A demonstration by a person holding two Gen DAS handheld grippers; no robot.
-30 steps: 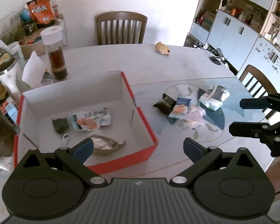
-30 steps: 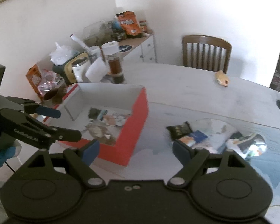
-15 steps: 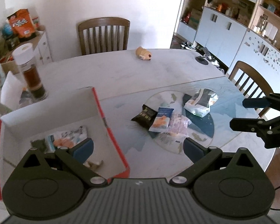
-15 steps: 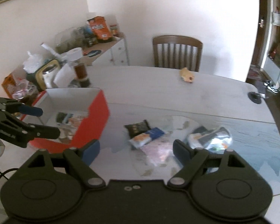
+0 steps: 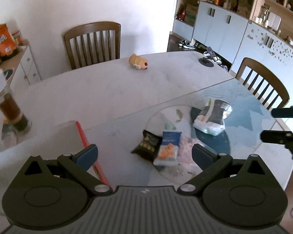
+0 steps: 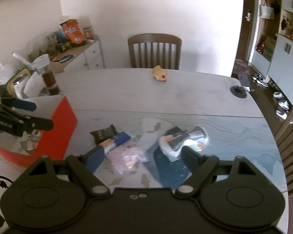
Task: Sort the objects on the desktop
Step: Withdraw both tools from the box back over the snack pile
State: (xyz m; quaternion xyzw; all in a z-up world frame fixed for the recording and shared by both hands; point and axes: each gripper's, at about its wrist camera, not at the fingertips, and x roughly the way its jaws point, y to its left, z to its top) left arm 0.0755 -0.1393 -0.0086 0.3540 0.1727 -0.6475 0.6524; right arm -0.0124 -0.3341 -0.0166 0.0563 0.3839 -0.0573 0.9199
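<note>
Both tongs shifted from red box [image 6: 62, 128] | snack packets [image 5: 167, 148] ahead | tongs wide, empty

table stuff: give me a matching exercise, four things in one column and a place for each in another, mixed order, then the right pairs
Things:
1. black snack bag
2. orange toy
3. red box
4. white packet

Places:
A. far side of the table, near the chair
B. left side of the table
C. right end of the snack pile
D. left end of the snack pile

Pairs: 1-D, 2-A, 3-B, 4-C
</note>
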